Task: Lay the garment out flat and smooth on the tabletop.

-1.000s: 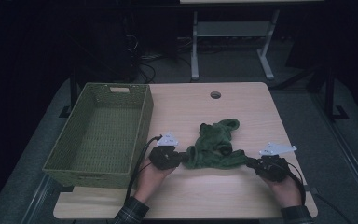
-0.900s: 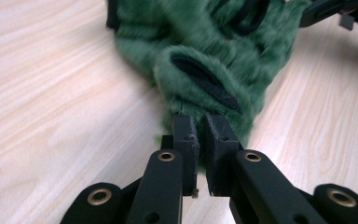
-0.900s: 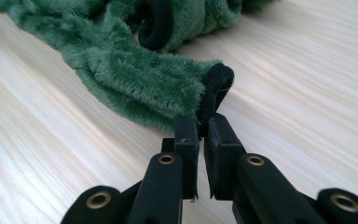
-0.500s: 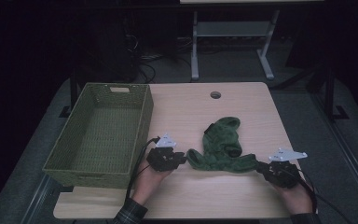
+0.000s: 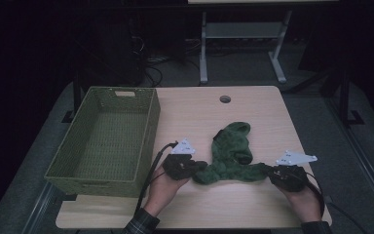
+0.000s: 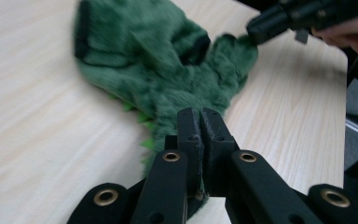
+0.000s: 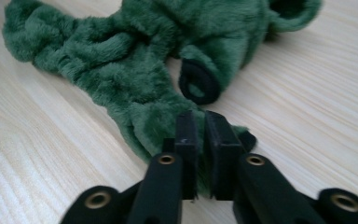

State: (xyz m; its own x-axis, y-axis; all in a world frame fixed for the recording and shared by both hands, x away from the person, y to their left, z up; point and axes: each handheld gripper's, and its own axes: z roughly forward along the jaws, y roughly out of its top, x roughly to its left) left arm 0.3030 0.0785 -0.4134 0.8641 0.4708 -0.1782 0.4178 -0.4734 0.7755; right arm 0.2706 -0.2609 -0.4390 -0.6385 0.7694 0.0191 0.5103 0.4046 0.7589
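A fuzzy dark green garment [image 5: 231,146] lies on the wooden table [image 5: 199,112], its near edge stretched between my two grippers. My left gripper [image 5: 199,166] has just been closing and is shut on the garment's left end; in the left gripper view its jaws [image 6: 200,116] pinch green pile [image 6: 158,70]. My right gripper [image 5: 269,171] has also just been closing and is shut on the right end, with fabric [image 7: 121,60] caught between its jaws [image 7: 198,119]. The right gripper [image 6: 270,23] also appears far off in the left gripper view.
A green woven basket [image 5: 97,183] with nothing in it stands at the table's left side, close beside my left hand. A cable hole [image 5: 225,99] sits near the far edge. Bare tabletop lies beyond the garment and along the near edge.
The garment has gone from a wide bunched lump to a narrower shape, with its near edge drawn out between the grippers. My left hand has shifted slightly right and up. The right hand has barely moved.
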